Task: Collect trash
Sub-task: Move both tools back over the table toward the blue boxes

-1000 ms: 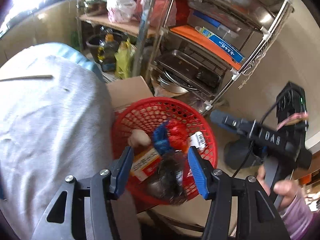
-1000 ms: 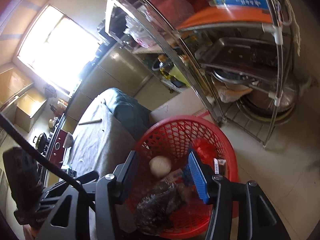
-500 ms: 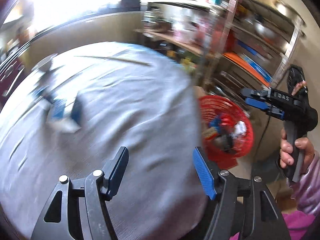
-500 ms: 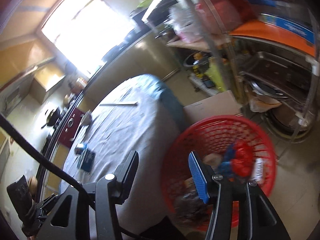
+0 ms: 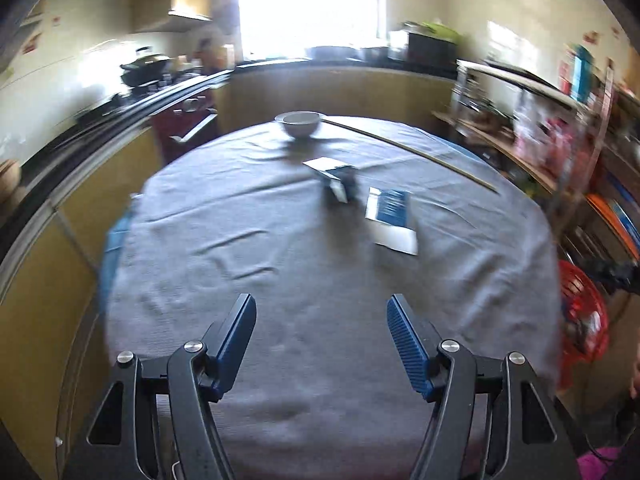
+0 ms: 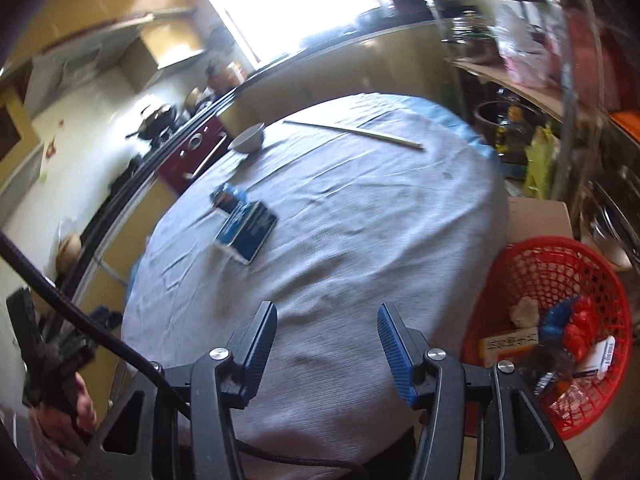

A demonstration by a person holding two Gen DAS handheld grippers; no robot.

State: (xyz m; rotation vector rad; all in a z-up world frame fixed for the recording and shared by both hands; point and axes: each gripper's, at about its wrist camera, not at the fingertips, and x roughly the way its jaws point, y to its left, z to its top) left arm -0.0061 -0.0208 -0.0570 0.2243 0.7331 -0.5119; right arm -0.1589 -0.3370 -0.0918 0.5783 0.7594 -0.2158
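Observation:
A flat blue and white packet (image 5: 391, 221) and a small dark blue carton (image 5: 335, 179) lie on the round table's grey cloth (image 5: 280, 272); both also show in the right wrist view, the packet (image 6: 247, 232) and the carton (image 6: 226, 199). A red mesh basket (image 6: 560, 264) holding several pieces of trash stands on the floor right of the table, its edge in the left wrist view (image 5: 584, 312). My left gripper (image 5: 321, 330) is open and empty over the table's near part. My right gripper (image 6: 327, 338) is open and empty over the table's near edge.
A white bowl (image 5: 301, 123) and a long thin stick (image 5: 408, 152) lie at the table's far side. A metal shelf rack (image 6: 580, 80) and a cardboard box (image 6: 536, 216) stand on the right. A kitchen counter with a stove (image 5: 120, 96) runs along the left.
Both grippers have swung left, away from above the red basket to over the table. Both stay open and empty.

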